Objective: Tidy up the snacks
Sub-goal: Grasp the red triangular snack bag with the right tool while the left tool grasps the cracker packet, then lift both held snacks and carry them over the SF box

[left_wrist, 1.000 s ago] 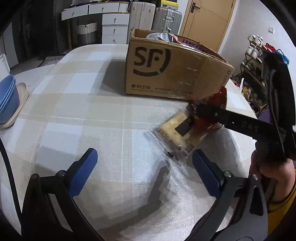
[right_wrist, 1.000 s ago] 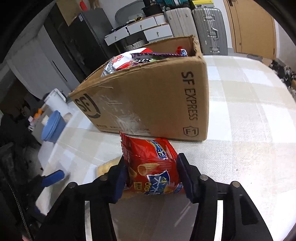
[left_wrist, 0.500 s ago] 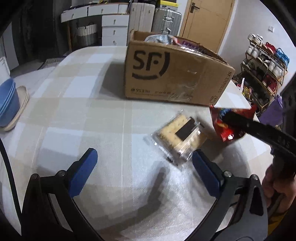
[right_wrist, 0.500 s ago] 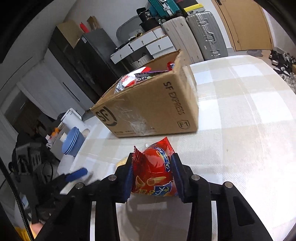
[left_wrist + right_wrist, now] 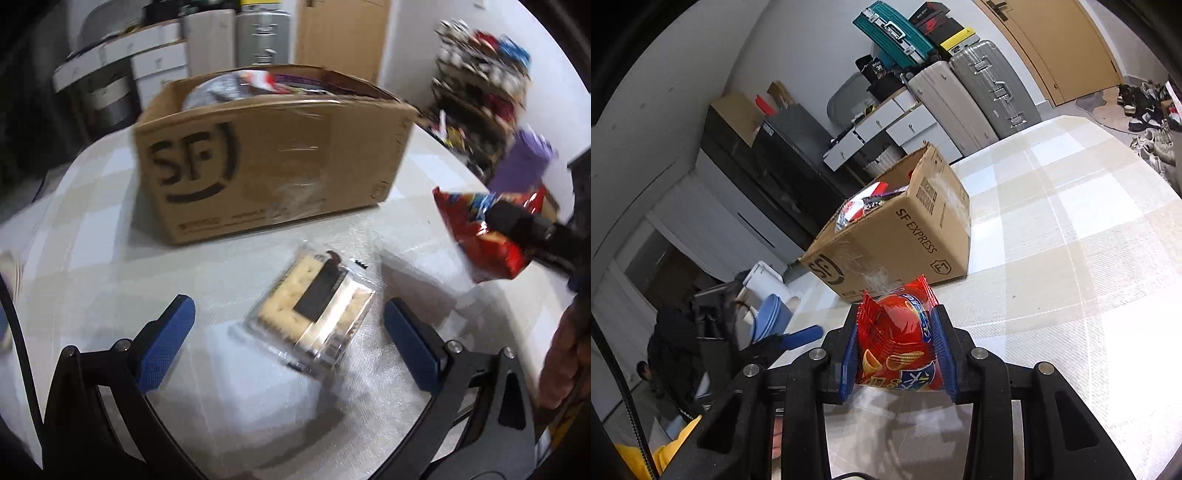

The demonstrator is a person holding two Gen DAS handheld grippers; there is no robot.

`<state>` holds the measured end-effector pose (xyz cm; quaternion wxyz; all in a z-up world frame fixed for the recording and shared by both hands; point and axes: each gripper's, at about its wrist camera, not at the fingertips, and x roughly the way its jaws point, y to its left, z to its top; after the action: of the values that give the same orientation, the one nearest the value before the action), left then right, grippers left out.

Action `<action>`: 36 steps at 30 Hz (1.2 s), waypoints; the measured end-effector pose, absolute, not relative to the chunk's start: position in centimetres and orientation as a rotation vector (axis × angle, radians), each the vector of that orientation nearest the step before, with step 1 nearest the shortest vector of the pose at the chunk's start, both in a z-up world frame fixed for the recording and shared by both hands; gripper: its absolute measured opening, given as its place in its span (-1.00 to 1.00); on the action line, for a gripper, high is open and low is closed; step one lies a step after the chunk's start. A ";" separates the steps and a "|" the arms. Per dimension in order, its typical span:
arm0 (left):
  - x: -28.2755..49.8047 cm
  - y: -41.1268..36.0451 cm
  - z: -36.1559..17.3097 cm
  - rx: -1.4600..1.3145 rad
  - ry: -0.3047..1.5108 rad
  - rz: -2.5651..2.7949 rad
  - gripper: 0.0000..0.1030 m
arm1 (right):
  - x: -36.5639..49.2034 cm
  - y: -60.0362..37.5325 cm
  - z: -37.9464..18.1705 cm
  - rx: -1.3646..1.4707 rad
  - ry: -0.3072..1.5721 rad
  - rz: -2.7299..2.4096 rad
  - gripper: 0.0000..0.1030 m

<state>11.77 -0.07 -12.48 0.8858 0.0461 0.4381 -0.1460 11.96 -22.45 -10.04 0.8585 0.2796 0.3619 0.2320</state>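
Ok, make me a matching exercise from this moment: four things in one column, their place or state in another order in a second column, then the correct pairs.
Things:
1. red chip bag
2. cracker pack
3. cardboard box
4. left gripper

Places or states:
A. open, empty, above the table
B. lying flat on the tablecloth
C. clamped in the right gripper, off the table
D. standing on the table, snacks inside

Pairs: 1-C, 2-B, 3-D, 4-A
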 end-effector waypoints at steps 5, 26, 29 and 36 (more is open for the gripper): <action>13.6 -0.6 -13.5 0.102 0.972 -0.355 0.85 | 11.4 -22.6 -10.3 0.599 0.768 0.507 -0.28; 13.4 0.9 -13.0 0.120 0.953 -0.339 0.11 | 10.6 -22.6 -10.9 0.619 0.804 0.489 -0.28; 12.7 0.9 -12.4 0.112 0.947 -0.339 0.11 | 10.5 -22.3 -10.8 0.617 0.812 0.490 -0.28; 10.6 2.6 -9.5 0.061 0.930 -0.332 0.11 | 9.4 -21.1 -8.5 0.582 0.779 0.514 -0.28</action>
<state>10.65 2.64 -9.46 0.8801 0.0294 0.4463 -0.1592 9.37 -21.12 -8.51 0.8526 0.2764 0.3700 0.2445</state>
